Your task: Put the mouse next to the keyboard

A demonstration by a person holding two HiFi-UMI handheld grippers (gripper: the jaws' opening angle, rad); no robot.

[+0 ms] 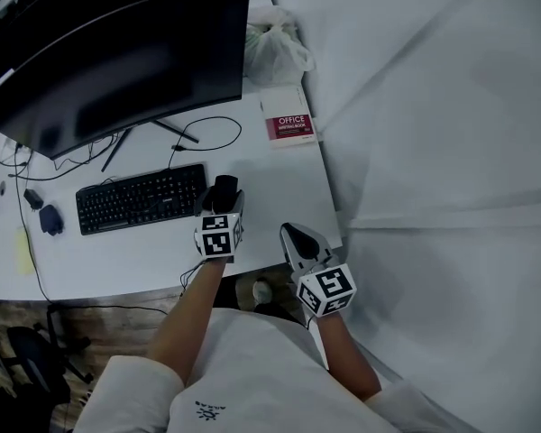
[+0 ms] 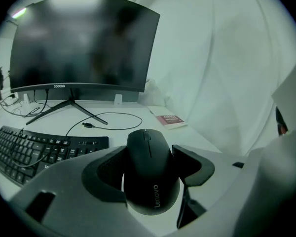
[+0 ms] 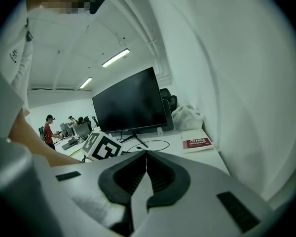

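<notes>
Holding the mouse (image 2: pixel 150 177) by its flanks in the left gripper (image 2: pixel 150 154), pads pressed to both sides, jaws spread wide for its width. Long axis running along the jaws, nose pointing away toward the monitor (image 2: pixel 84 43). Placed just beside the right end of the keyboard (image 1: pixel 142 198) (resting on the desk (image 1: pixel 279 179) or a shade above: cannot tell). Probably needs only a release. Right gripper (image 1: pixel 293 237) pinched together on nothing, farther off at the desk's front edge.
</notes>
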